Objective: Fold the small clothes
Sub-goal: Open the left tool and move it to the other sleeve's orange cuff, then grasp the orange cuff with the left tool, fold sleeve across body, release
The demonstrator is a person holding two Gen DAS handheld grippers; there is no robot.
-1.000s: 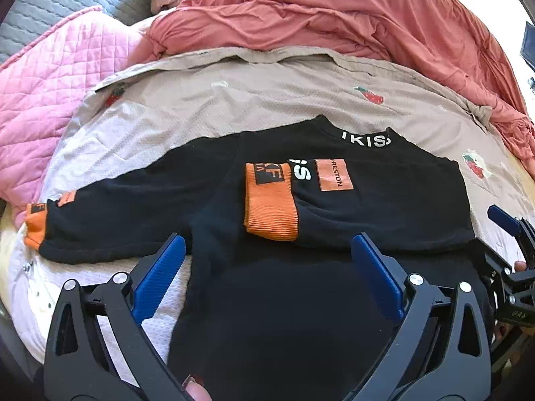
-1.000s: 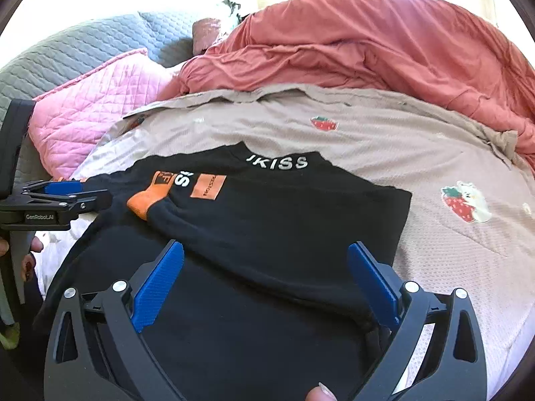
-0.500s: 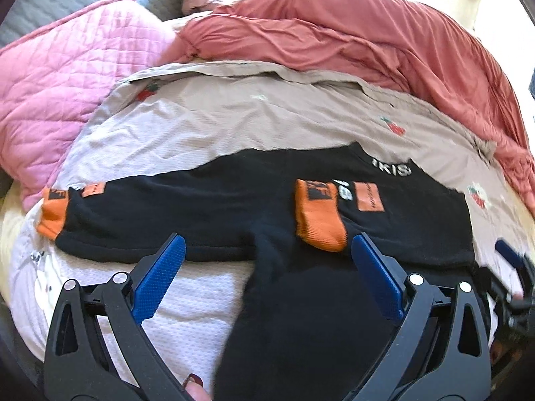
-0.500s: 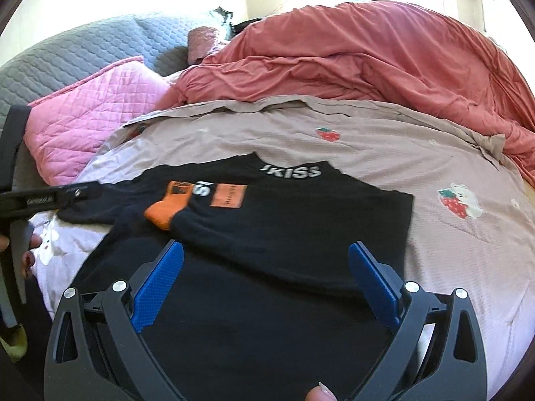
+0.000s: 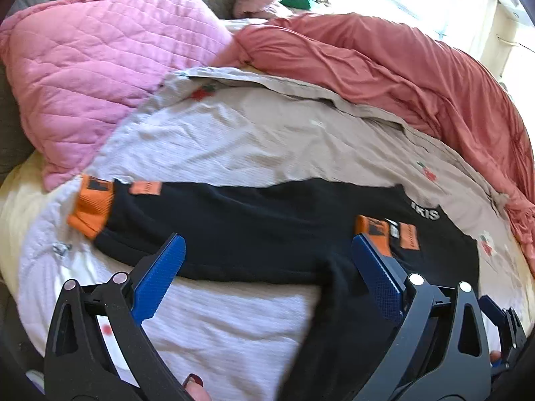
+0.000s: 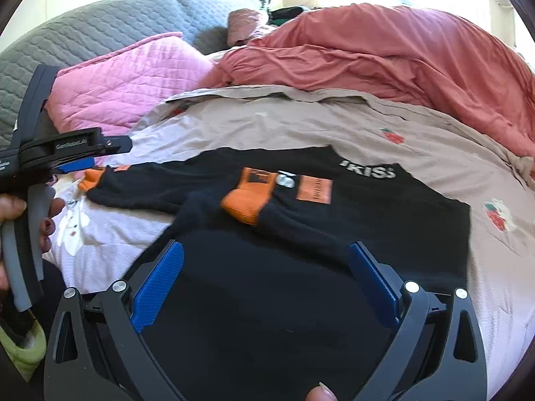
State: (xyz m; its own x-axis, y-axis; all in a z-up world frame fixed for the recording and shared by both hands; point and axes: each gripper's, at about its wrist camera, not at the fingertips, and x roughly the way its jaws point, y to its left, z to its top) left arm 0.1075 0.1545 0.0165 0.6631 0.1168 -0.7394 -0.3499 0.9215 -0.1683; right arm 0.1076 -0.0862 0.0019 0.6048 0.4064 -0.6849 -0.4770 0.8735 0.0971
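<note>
only the right view shows a hand (image 6: 20,214) gripping left tongs (image 6: 72,166).

Sunlit bed (image 6: 301,127): beige strawberry-print sheet, pink quilted pillow (image 5: 93,67), coral duvet (image 6: 384,56), grey quilted headboard (image 6: 83,23).

place: home bedroom | surface: bed with beige strawberry-print sheet (image 6: 301,123) | bedding: rumpled coral duvet (image 6: 384,46), pink quilted pillow (image 5: 83,67) | backing: grey quilted headboard (image 6: 83,23) | light: bright daylight from a window behind the bed | clutter: clothes piled at the far end
</note>
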